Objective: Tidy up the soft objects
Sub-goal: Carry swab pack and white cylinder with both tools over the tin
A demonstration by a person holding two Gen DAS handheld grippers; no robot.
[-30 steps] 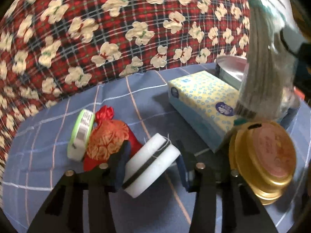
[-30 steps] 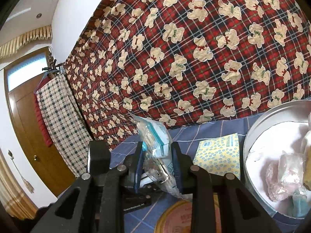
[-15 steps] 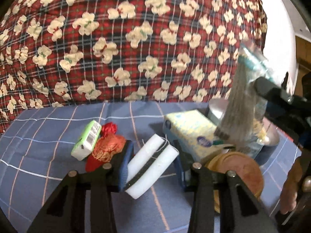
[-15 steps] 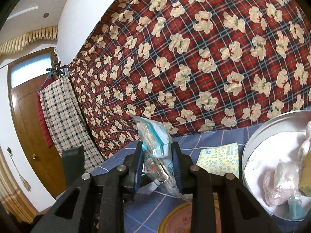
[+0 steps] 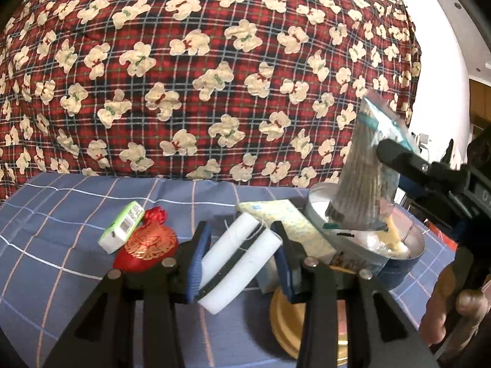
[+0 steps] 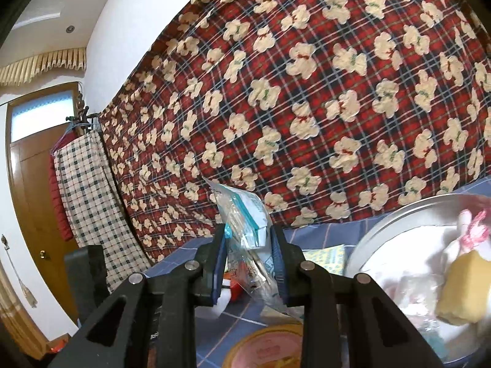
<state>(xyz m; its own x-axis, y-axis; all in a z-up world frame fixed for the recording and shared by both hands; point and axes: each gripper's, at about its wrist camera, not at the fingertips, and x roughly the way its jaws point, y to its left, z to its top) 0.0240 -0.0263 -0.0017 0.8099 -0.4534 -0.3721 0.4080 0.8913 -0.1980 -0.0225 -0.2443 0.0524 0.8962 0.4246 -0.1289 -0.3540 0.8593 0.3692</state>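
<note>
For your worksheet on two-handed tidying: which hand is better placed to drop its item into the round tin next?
Right, probably: the right gripper holds its plastic packet directly over the round tin, while the left gripper holds the white sponge short of it.

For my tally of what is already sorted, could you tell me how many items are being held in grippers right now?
2. A white sponge block is clamped in the left gripper, and a clear plastic packet is pinched in the right gripper, above the metal tin.

White sponge (image 5: 239, 263) tilted; clear bag (image 6: 245, 236) upright
</note>
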